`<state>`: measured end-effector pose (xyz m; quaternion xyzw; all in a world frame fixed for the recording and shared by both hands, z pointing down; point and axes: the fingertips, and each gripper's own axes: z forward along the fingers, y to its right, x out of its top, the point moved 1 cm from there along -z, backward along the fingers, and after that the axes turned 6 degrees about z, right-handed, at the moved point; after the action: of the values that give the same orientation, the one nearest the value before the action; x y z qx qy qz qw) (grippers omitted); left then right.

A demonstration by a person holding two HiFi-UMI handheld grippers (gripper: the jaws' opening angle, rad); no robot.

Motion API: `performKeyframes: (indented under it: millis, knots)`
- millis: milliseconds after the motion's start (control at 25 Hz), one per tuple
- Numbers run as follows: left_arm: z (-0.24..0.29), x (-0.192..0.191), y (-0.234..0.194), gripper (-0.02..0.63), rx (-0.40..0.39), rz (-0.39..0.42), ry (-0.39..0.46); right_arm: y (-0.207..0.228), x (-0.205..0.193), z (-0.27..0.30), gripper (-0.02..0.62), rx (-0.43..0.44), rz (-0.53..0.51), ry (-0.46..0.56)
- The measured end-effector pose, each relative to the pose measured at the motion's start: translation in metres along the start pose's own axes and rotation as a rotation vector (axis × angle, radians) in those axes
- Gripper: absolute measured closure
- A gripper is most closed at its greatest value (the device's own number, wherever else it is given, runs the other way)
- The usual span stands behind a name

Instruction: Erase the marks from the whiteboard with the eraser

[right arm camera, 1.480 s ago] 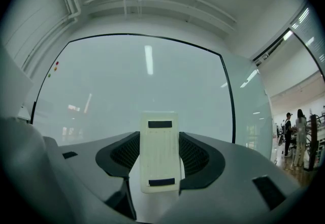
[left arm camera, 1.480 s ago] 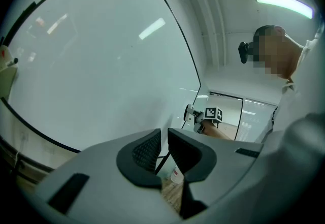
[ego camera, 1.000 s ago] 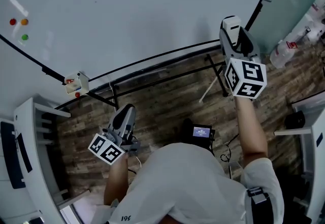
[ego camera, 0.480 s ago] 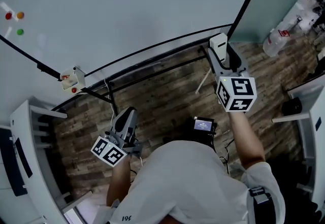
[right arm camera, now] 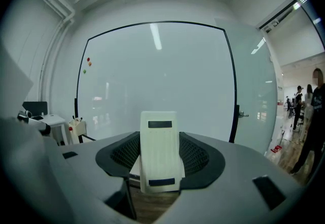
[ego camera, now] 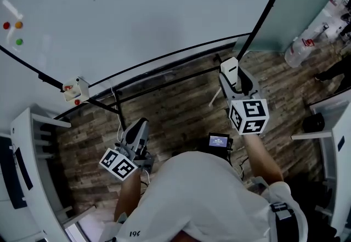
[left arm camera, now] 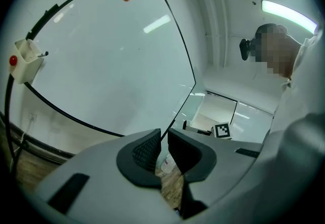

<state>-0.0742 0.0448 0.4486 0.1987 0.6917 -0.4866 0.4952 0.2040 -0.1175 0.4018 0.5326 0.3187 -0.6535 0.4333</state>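
Your right tool (ego camera: 236, 84) had dropped toward 6 o'clock off the whiteboard (ego camera: 137, 10), clamped on the eraser (right arm camera: 161, 152). Your left tool (ego camera: 139, 125) sat all but together, empty. No marks showed, so wiping seemed done and stowing looked next.

The glossy rectangular whiteboard (ego camera: 137, 10) is pale grey-white inside a thin black frame and bears three small round magnets (ego camera: 18, 24), red, orange and green. The cream rectangular plastic eraser (right arm camera: 160, 152) carries two dark bars. The wooden plank floor (ego camera: 175, 109) is streaked brown.
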Motion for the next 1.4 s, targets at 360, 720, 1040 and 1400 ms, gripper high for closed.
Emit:
performKeyframes:
  millis: [360, 720, 1040, 1400]
  knots:
    - [0.03, -0.014, 0.014, 0.574, 0.002, -0.017, -0.016, 0.01, -0.029, -0.001, 0.341, 0.056, 0.028, -0.081]
    - [0.038, -0.026, 0.021, 0.574, 0.013, -0.024, -0.03, 0.007, -0.06, -0.007, 0.341, 0.107, 0.036, -0.143]
    - [0.042, -0.037, 0.029, 0.574, 0.005, -0.041, -0.046, -0.005, -0.067, -0.006, 0.341, 0.151, 0.033, -0.153]
    - [0.047, -0.038, 0.032, 0.574, 0.002, -0.04, -0.054, 0.01, -0.056, -0.005, 0.341, 0.142, 0.023, -0.131]
